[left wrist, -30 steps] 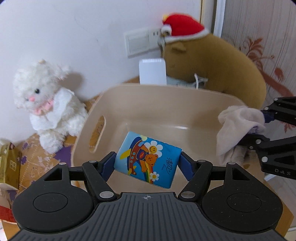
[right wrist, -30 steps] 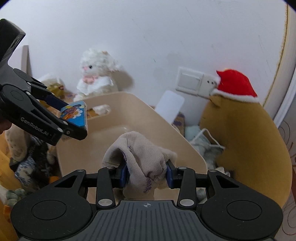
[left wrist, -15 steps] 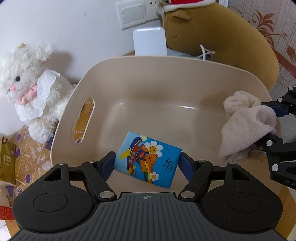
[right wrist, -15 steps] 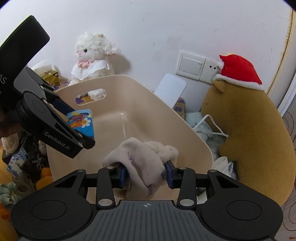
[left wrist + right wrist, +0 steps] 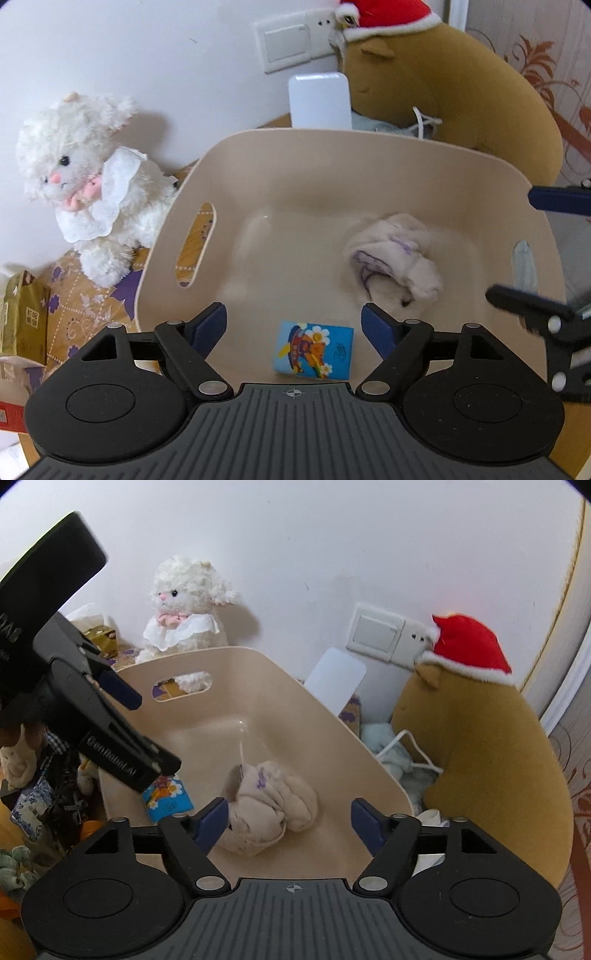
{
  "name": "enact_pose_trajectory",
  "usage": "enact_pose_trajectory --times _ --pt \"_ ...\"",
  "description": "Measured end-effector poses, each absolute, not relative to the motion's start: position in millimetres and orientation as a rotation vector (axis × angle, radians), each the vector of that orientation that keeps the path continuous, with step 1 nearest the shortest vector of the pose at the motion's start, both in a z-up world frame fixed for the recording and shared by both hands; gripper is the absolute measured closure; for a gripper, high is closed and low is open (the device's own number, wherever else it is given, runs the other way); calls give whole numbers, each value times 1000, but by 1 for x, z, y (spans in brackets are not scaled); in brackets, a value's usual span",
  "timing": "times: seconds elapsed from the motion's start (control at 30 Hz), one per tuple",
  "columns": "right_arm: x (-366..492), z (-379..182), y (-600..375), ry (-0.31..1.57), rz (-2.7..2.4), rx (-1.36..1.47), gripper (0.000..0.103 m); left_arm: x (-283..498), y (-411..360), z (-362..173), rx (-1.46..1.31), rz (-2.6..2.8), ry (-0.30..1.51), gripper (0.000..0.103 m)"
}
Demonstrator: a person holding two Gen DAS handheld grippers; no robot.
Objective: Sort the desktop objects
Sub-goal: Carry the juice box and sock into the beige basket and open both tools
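A beige plastic bin [image 5: 369, 147] [image 5: 295, 694] with a cut-out handle stands in front of both grippers. On its floor lies a blue cartoon-printed pack [image 5: 314, 350] [image 5: 167, 793]. Beside it rests a crumpled beige cloth [image 5: 395, 258] [image 5: 269, 808]. My left gripper [image 5: 293, 325] hovers over the pack, its jaws opening, with nothing pressed between the pads. My right gripper [image 5: 288, 818] hangs above the cloth, jaws also opening, pads clear of the fabric. The left gripper shows in the right wrist view as a black body [image 5: 74, 709] over the bin's left rim.
A white plush lamb [image 5: 85, 192] [image 5: 184, 609] sits left of the bin against the wall. A large brown plush with a red hat [image 5: 454, 85] [image 5: 480, 731] fills the right. A white card [image 5: 319, 101], a wall switch [image 5: 376, 637] and small boxes [image 5: 24, 314] stand around.
The left gripper let go of the blue pack, which dropped to the bin floor. The right gripper released the beige cloth, which now lies in the bin. Both sets of jaws widened.
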State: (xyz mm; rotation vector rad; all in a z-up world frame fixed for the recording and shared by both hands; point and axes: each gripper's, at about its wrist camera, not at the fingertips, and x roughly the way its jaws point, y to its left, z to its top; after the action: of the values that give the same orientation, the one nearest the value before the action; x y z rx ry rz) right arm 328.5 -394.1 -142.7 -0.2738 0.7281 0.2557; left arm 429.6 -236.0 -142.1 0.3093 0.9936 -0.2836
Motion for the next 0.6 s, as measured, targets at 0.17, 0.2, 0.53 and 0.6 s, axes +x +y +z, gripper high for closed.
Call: enact_pose_trajectory --times 0.17,0.2,0.53,0.6 --pt "323 -135 -387 707 259 -296 17 427 -233 -136 307 -275 974 22" --pt "322 -134 -387 704 259 -296 17 426 -232 -135 308 -271 970 22" --pt "305 -115 -373 650 262 -311 9 403 -202 -110 246 -258 922 22" --pt "300 -113 -367 642 277 -311 6 395 -189 -106 221 -251 927 22"
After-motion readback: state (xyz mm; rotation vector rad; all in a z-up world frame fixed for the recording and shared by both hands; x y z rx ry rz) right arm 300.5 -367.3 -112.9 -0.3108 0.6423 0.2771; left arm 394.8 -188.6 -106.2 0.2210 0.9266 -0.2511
